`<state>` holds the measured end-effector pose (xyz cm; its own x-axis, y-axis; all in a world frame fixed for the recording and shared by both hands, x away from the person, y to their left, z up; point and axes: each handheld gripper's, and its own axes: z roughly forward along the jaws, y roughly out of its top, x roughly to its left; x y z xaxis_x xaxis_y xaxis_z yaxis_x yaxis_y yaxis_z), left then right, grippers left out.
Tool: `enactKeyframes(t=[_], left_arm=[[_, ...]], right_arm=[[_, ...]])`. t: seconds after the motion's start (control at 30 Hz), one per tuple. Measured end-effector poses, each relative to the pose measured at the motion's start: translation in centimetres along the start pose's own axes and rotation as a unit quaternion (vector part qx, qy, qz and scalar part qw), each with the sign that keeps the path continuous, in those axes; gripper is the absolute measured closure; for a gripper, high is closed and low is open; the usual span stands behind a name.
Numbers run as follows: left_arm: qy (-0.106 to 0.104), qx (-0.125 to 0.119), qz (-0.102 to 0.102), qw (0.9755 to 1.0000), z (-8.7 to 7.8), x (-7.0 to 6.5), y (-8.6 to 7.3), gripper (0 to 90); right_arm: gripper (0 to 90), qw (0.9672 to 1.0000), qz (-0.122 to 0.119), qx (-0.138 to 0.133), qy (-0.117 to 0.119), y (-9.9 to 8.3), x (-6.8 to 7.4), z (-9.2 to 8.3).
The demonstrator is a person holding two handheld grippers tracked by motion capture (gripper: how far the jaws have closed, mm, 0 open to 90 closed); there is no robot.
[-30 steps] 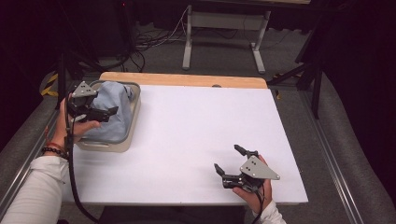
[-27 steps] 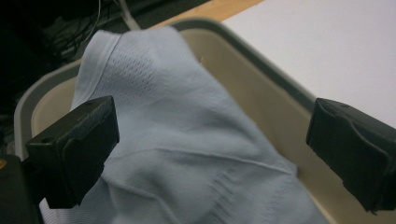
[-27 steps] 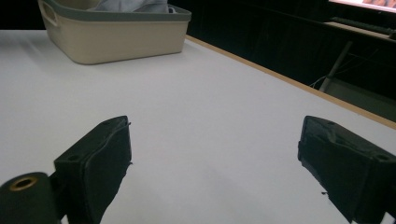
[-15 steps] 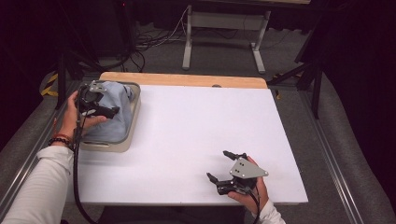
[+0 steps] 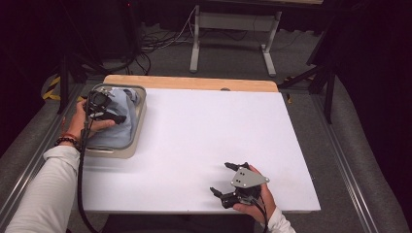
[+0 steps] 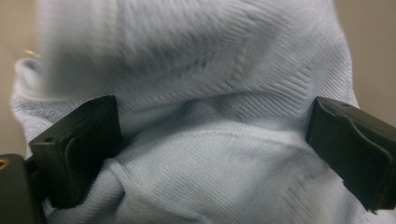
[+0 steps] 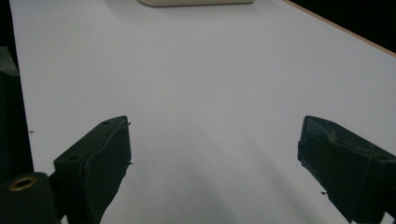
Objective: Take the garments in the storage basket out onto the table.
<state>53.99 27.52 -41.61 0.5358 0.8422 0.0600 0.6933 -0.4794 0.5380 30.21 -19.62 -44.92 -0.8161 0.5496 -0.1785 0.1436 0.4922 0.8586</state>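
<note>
Pale blue knit cloth [image 5: 119, 119] lies bunched in a beige tray [image 5: 137, 127] at the far left of the white bench [image 5: 204, 141], its long axis running front to back along the tray. The left tool [image 5: 112, 117] sits directly over this cloth, jaws spread wide; in the left gripper view both jaw pads flank a raised fold of the cloth [image 6: 210, 154], the left pad seemingly pressing into the fabric, the right pad at the fold's edge, contact there not certain. The fold lies straight ahead between the jaws, crossing the line of approach, so the governing relation is: cloth dead centre, below and ahead of the left tool. Judgement: closing the jaws here would likely gather that ridge; a slight further descent may help to catch more than one layer. Moving right, the bench middle is bare. The right tool [image 5: 231, 180] rests near the front edge, right of centre, jaws also spread, gripping nothing; in the right gripper view its jaws point across the bench toward the tray rim [image 7: 196, 3], well apart. The left hand is plainly the nearer one.
</note>
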Motion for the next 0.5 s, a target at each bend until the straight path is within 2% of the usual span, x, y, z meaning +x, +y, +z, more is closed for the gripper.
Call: enactKeyframes(t=[0.07, 0.17, 0.3, 0.37, 0.5], left_arm=[[0.004, 0.004, 0.001, 1.0, 0.24, -0.04, 0.05, 9.0], [0.002, 0.021, 0.006, 0.9998, 0.84, -0.14, 0.13, 22.5], [0.003, 0.022, 0.014, 0.9997, 0.77, -0.13, 0.17, 41.0], [0.005, 0.022, 0.019, 0.9996, 0.65, -0.13, 0.19, 46.6], [0.022, 0.022, 0.03, 0.9991, 0.43, -0.29, 0.26, 60.2]], right_arm=[[10.4, 1.0, -0.001, 0.003, 0.003, -0.03, 0.02, 0.06], [10.4, 0.9999, -0.003, 0.006, 0.008, -0.07, 0.04, 0.14], [10.4, 0.9999, 0.0, 0.011, 0.009, -0.12, 0.03, 0.18], [10.4, 0.9999, -0.001, 0.013, 0.009, -0.12, 0.03, 0.18], [10.4, 0.9998, 0.0, 0.013, 0.012, -0.1, 0.07, 0.25]])
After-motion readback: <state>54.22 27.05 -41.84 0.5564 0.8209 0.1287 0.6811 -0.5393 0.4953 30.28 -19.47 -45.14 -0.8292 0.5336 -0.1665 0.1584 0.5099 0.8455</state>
